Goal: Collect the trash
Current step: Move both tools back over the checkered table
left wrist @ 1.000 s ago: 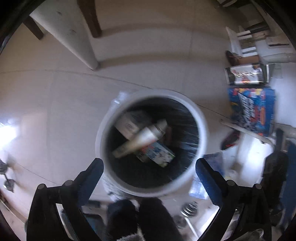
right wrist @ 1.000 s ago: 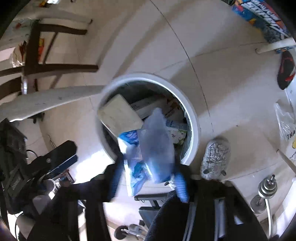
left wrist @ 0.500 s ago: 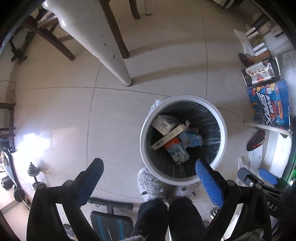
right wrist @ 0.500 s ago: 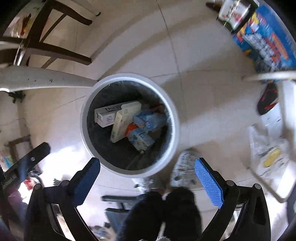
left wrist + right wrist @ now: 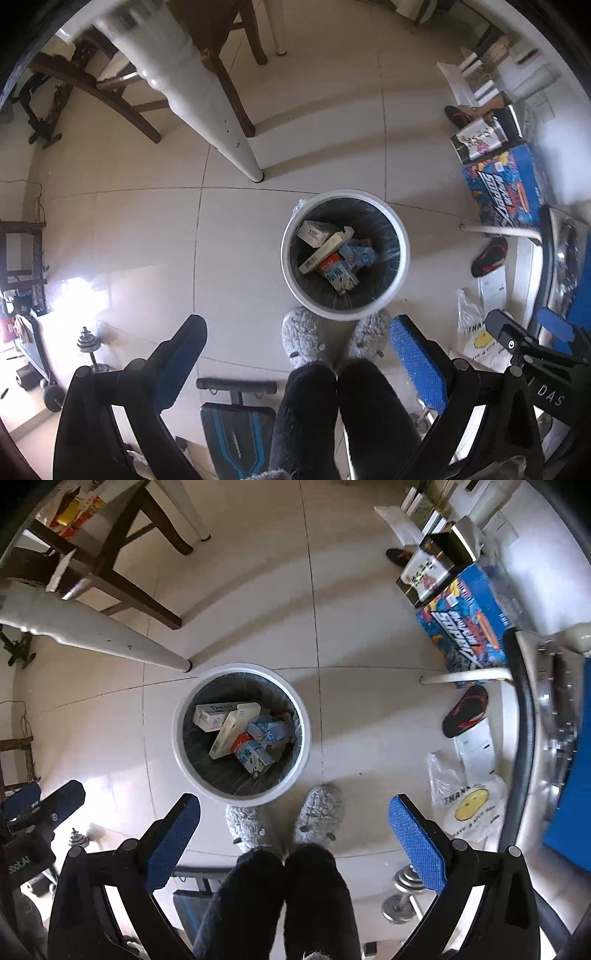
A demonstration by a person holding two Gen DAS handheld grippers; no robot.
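A white round trash bin (image 5: 400, 236) with a black liner stands on the tiled floor, also in the right wrist view (image 5: 181, 716). It holds white cartons (image 5: 214, 712), a blue plastic bag (image 5: 271, 731) and a blue-and-red carton (image 5: 338, 275). My left gripper (image 5: 297, 354) is open and empty, high above the floor, with the bin beyond its fingers. My right gripper (image 5: 293, 834) is open and empty, also high above the bin. The right gripper also shows at the right edge of the left wrist view (image 5: 532, 343).
My feet in grey slippers (image 5: 319, 812) stand just in front of the bin. A white table leg (image 5: 207, 110) and dark chairs (image 5: 122, 561) are behind it. Boxes (image 5: 465, 627), a sandal (image 5: 465, 710), a plastic bag (image 5: 469, 808) and dumbbells (image 5: 402, 897) lie to the right.
My right gripper opened and let the blue plastic bag fall into the bin. Both grippers have risen well away from the bin.
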